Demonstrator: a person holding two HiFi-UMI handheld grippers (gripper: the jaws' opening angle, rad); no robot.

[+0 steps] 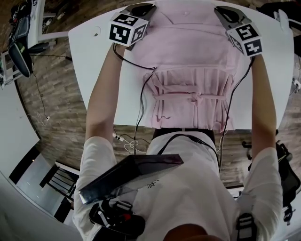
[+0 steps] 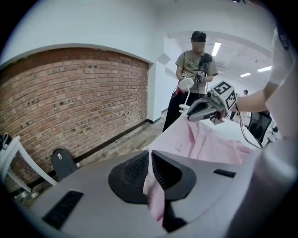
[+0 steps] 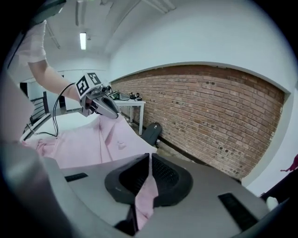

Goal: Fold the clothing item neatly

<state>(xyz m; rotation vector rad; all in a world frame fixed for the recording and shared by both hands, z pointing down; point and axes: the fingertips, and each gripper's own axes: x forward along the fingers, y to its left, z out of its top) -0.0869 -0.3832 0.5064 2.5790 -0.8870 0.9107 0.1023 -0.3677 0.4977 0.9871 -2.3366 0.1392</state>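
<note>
A pink garment (image 1: 188, 61) with pleats and a tied waist band lies spread on the round white table (image 1: 94, 61). My left gripper (image 1: 141, 9) is shut on its far left corner, and pink cloth (image 2: 156, 195) is pinched between the dark pads (image 2: 132, 169). At the far right corner my right gripper (image 1: 225, 13) is shut too, with a fold of the pink cloth (image 3: 146, 195) clamped between its pads (image 3: 163, 174). Each gripper view shows the other gripper, the right gripper (image 2: 205, 108) and the left gripper (image 3: 103, 106), holding the lifted edge of the garment.
A brick wall (image 2: 70, 102) runs beyond the table. A person (image 2: 193, 79) stands past the table's far side holding a white object. A dark backpack (image 3: 151, 133) sits on the wood floor, and a white desk with gear (image 3: 128, 103) stands near the wall.
</note>
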